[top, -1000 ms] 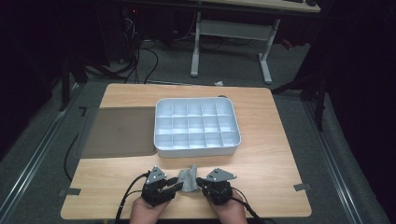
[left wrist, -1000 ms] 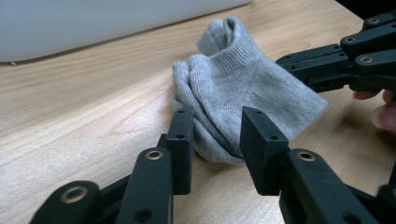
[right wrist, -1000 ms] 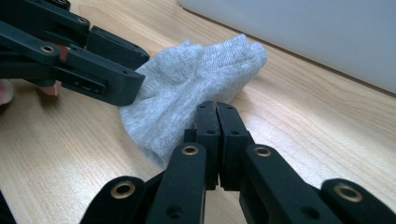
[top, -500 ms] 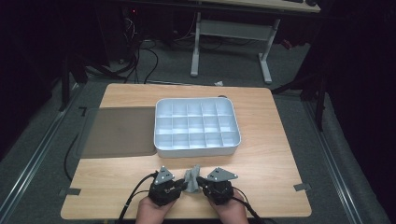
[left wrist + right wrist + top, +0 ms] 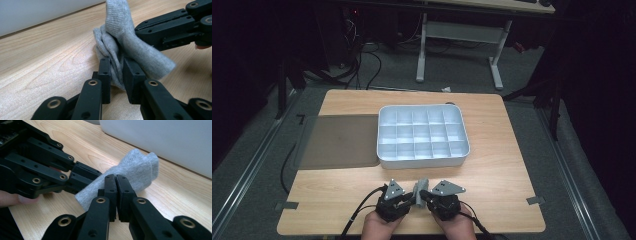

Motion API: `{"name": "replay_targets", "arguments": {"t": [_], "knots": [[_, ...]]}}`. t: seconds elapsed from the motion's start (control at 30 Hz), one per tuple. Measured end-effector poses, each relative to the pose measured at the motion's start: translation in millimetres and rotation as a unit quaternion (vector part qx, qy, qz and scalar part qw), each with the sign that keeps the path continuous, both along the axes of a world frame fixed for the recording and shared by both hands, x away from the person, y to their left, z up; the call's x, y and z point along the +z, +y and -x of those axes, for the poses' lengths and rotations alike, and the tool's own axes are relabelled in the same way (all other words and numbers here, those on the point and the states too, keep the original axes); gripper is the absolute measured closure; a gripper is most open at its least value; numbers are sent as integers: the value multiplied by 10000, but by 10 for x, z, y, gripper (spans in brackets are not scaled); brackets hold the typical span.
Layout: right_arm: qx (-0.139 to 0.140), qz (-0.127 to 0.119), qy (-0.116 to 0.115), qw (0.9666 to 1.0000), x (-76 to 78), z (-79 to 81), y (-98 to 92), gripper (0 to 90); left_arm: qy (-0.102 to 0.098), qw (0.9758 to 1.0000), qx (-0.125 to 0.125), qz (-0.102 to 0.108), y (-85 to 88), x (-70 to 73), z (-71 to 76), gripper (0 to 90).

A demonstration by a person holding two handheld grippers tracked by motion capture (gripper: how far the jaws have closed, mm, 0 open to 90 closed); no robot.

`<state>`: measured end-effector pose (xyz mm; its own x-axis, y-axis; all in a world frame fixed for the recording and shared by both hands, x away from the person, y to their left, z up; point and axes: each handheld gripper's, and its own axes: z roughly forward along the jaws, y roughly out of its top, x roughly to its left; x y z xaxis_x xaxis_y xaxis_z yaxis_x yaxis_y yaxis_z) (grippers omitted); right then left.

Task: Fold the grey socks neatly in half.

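2 grippers at the near edge of the wooden surface (image 5: 492, 170), both gripping 1 grey knitted cloth (image 5: 420, 189) between them; left gripper (image 5: 116, 75) with fingers (image 5: 104, 72) narrowed onto a bunched fold of the cloth, fabric pinched in the gap between them; right gripper (image 5: 116, 192) with fingers (image 5: 123, 192) pressed almost together on a thin edge of the same cloth, the bulk of it bulging just beyond their tips; in the high view, left gripper (image 5: 404, 197) and right gripper (image 5: 424, 195) sit side by side, each in a hand at the bottom edge, cloth standing up between the 2 sets of fingers and lifted slightly off the wood at its upper part; whether its lower edge touches the surface cannot be told; 1 white compartment tray (image 5: 464, 134), beyond the fingers and apart from them, its cells showing no contents; 1 dark grey mat (image 5: 339, 141), lying flat beyond the left gripper's fingers, touching the tray's side.
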<state>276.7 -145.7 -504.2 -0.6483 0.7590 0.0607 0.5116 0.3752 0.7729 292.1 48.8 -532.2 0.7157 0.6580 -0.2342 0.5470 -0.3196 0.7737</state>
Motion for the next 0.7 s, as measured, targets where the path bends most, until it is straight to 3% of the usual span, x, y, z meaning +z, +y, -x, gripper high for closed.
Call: {"name": "replay_targets", "arguments": {"t": [0.47,0.53,0.7], "knots": [[-24,-28,-6,10000,-11,-15,33,894,-1,9997,-204,-101,-38,10,34,755],[-47,-33,4,10000,-11,-19,15,895,29,9993,-367,-78,-77,3,54,700],[-35,-25,63,10000,-66,-21,13,900,-51,9986,-482,-194,-109,-3,80,641]]}}
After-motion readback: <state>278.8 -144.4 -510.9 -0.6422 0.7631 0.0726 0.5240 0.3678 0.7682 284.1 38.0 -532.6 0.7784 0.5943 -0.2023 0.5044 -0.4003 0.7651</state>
